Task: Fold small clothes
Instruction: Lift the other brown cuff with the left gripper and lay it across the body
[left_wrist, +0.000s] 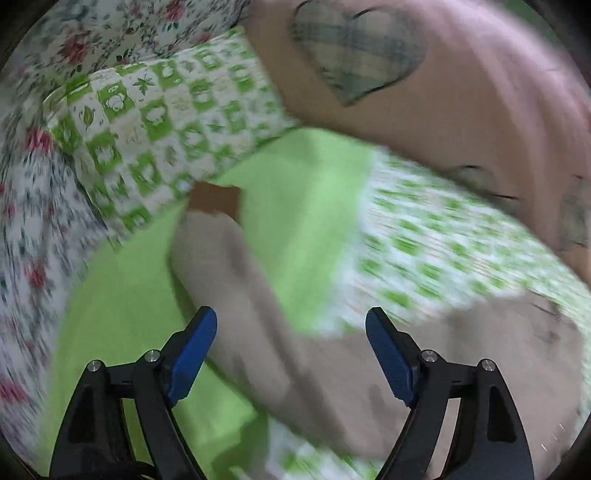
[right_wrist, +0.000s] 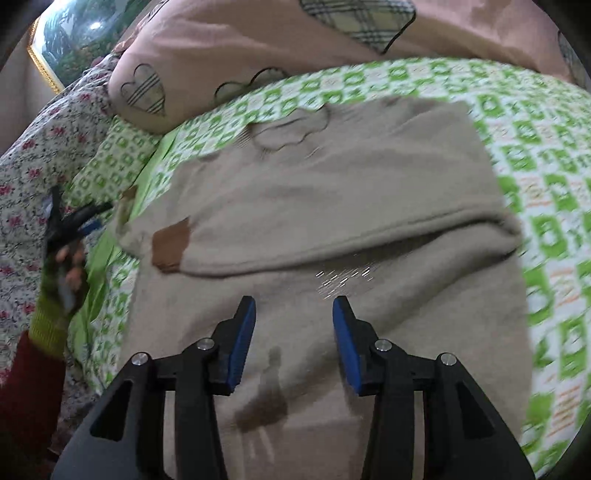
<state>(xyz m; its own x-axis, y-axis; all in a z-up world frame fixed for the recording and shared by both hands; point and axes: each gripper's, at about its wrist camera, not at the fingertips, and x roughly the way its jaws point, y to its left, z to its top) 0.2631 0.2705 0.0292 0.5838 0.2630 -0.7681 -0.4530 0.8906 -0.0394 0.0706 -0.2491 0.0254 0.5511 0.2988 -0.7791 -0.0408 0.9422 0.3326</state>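
Beige garment (right_wrist: 332, 192) lies on the bed (right_wrist: 535, 155), one fold laid across its middle. Both hand-held grippers spread and empty: left (left_wrist: 291, 350) over the garment's left edge, right (right_wrist: 293, 332) above the near half. Judged between folds; next needs a fresh edge pinch.

Bed, green-checked sheet (right_wrist: 535, 155): beige garment (right_wrist: 332, 192), folded; pink heart-patch pillow (right_wrist: 229, 48); floral quilt (right_wrist: 33, 155) alongside.
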